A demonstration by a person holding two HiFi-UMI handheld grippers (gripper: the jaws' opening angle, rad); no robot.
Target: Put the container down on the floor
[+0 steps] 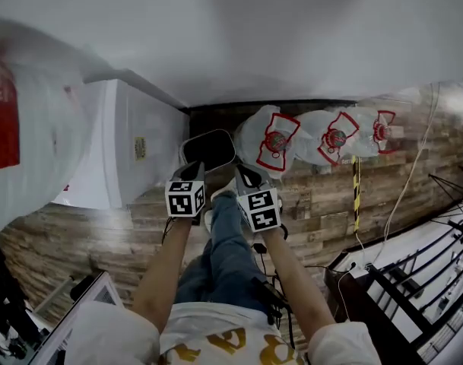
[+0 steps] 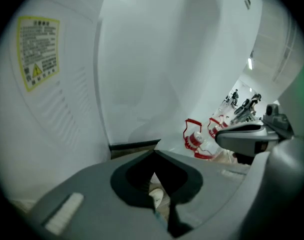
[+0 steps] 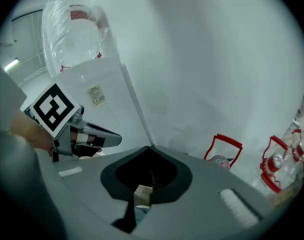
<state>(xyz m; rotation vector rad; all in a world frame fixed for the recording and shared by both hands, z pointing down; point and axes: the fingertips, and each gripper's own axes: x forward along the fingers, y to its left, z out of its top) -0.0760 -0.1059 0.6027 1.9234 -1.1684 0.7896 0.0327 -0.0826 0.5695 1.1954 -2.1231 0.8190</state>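
Dark rounded-rectangular container with a pale rim [image 1: 207, 148] sits at 12 o'clock from both grippers in the head view. It overlaps the foot of the tall white cabinet [image 1: 132, 147] and looks raised off the wood-plank floor [image 1: 102, 238]

Left gripper [image 1: 190, 169]: jaws drawn together, tips meeting at the apex in its own view. In the head view those tips touch the container's near rim at the 7 o'clock corner. The bite on the rim itself isn't visible from the left gripper view

Right gripper [image 1: 243, 175]: same story, jaws closed up to the tips, which touch the rim at the 5 o'clock corner. Its view shows only a bit of floor and blue fabric through the hollow behind the tips

Marker cubes sit side by side, just apart, above the person's blue-jeaned leg [image 1: 223, 242]

Cabinet at 9–10 o'clock of the container, with a yellow warning label [image 2: 38, 51] on its side. A row of clear plastic jugs with red carry handles [image 1: 275, 141] lies along the wall at 1–3 o'clock, well apart from the grippers
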